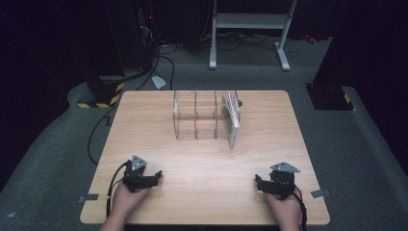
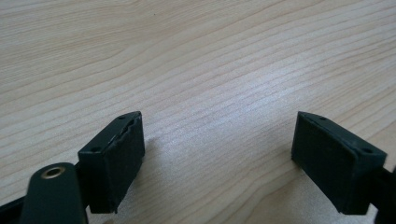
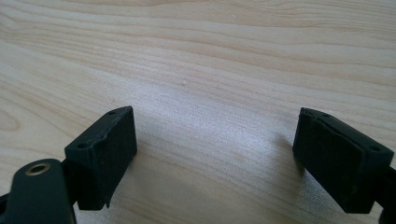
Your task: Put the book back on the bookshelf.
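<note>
My left gripper (image 1: 153, 177) rests on the wooden table (image 1: 207, 159) near its front left, held by a hand. In the left gripper view its black jaws stand wide apart (image 2: 217, 149) with bare wood between them. My right gripper (image 1: 260, 184) lies near the front right of the table, also in a hand. Its jaws (image 3: 215, 149) are spread wide over bare wood in the right gripper view. A clear plastic rack (image 1: 204, 115) with several slots stands at the far middle of the table. A flat plate-like item (image 1: 231, 117) leans in its right end slot.
A small dark object (image 1: 239, 103) sits just behind the rack. Beyond the table lie grey carpet, cables (image 1: 163, 62), a white frame stand (image 1: 250, 29) and a yellow-black striped base (image 1: 101, 98). Tape marks (image 1: 88, 198) lie on the floor beside the table's front corners.
</note>
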Action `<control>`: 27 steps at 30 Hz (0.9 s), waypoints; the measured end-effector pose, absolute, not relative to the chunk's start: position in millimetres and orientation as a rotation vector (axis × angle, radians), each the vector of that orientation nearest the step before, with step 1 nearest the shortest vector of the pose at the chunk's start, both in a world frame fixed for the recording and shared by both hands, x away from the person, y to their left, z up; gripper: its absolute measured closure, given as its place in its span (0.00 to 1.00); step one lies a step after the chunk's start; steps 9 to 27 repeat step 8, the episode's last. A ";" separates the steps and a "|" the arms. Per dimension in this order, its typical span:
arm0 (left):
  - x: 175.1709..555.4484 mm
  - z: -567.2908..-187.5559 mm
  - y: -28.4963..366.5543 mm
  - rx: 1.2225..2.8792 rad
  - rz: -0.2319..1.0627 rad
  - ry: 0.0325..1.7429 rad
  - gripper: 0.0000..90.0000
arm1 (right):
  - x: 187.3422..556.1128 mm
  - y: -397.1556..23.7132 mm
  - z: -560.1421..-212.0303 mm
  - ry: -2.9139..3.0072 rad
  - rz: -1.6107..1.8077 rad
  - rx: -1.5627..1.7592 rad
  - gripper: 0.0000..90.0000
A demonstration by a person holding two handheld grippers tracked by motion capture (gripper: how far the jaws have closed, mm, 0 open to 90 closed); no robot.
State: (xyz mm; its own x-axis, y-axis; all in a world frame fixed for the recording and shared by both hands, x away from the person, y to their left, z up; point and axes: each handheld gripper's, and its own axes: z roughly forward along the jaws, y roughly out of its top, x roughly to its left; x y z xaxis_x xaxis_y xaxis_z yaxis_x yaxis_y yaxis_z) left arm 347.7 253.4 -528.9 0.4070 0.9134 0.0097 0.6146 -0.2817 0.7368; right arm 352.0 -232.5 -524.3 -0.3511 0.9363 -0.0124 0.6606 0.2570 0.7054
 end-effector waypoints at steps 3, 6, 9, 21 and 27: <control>348.0 -529.0 252.7 2.004 0.582 1.300 0.18 | 352.5 -230.8 -524.3 2.089 0.853 1.464 0.14; 347.9 -529.0 252.6 2.003 0.583 1.302 0.18 | 352.7 -230.8 -524.3 2.088 0.852 1.463 0.14; 347.9 -529.0 252.6 2.003 0.582 1.302 0.18 | 352.7 -230.7 -524.3 2.088 0.852 1.463 0.14; 347.9 -529.0 252.6 2.003 0.582 1.302 0.18 | 352.7 -230.7 -524.3 2.088 0.852 1.463 0.14; 347.9 -529.0 252.6 2.003 0.582 1.302 0.18 | 352.7 -230.7 -524.3 2.088 0.852 1.463 0.14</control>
